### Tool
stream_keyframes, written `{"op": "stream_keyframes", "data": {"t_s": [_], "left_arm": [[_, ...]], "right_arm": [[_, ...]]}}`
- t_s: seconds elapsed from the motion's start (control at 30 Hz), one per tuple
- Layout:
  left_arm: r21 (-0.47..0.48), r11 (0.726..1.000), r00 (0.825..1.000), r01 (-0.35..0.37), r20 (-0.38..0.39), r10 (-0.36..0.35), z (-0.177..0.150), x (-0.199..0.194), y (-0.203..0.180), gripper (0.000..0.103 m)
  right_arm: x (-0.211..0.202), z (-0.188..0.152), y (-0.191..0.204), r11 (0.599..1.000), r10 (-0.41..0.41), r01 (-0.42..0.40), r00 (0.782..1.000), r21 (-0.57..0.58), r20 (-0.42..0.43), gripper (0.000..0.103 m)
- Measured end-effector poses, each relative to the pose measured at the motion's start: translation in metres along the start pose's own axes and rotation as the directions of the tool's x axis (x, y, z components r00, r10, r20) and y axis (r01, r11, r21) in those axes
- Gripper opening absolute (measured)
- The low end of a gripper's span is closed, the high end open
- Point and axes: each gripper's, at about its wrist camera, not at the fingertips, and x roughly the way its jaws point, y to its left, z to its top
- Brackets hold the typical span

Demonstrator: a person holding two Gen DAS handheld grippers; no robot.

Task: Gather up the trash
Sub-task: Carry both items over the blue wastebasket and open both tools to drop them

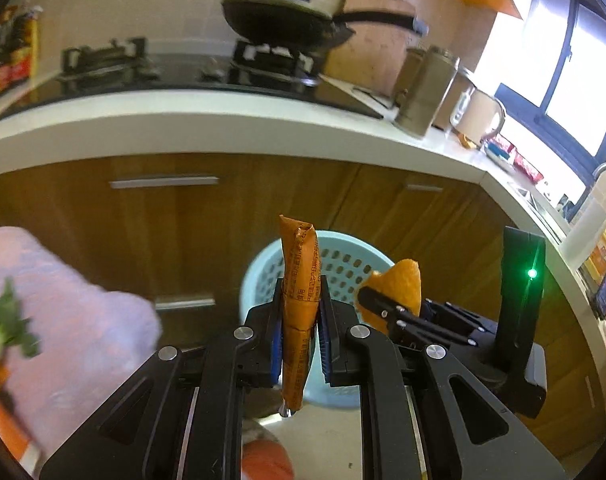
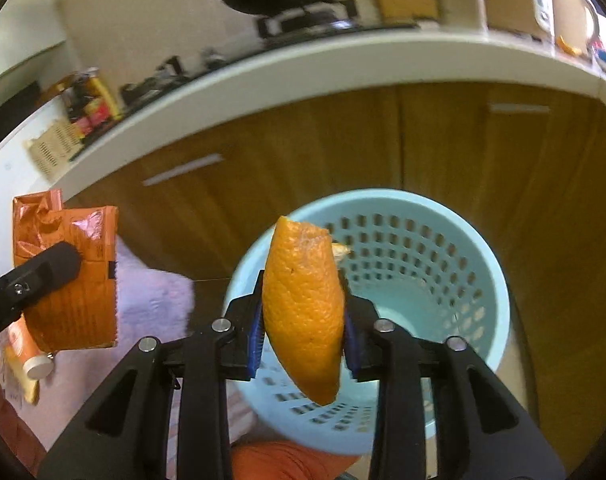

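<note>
Above basket [image 2: 491, 280]: peel [image 2: 303, 312], wrapper [image 1: 299, 312].

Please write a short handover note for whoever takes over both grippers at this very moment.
Left gripper: shut on a crumpled orange foil wrapper, held upright.
Right gripper: fingers around a piece of orange peel; it still sits between them.
The light blue perforated plastic basket stands on the floor by the wooden cabinet, beyond both grippers.
Done: both pieces picked up. The basket looks nearly empty.
Left: drop both into the basket, then check the countertop for more trash.
</note>
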Motion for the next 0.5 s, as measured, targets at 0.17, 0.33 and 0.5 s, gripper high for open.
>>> {"op": "stream_keyframes", "data": {"t_s": [0.17, 0.33, 0.5], "left_arm": [[0.002, 1.0, 1.0, -0.008, -0.026, 0.008, 0.011, 0.04, -0.008, 0.041], [0.006, 1.0, 0.999, -0.006, -0.053, 0.006, 0.01, 0.057, -0.013, 0.045], [0.034, 0.999, 0.997, -0.017, -0.076, 0.02, 0.006, 0.058, -0.018, 0.045]], "right_arm": [[0.008, 0.007, -0.025, 0.999, -0.021, 0.021, 1.0, 0.05, -0.009, 0.055], [0.004, 0.007, -0.04, 0.996, -0.024, 0.025, 1.0, 0.088, -0.01, 0.055], [-0.007, 0.008, -0.04, 0.995, -0.016, 0.015, 1.0, 0.097, 0.011, 0.055]]}}
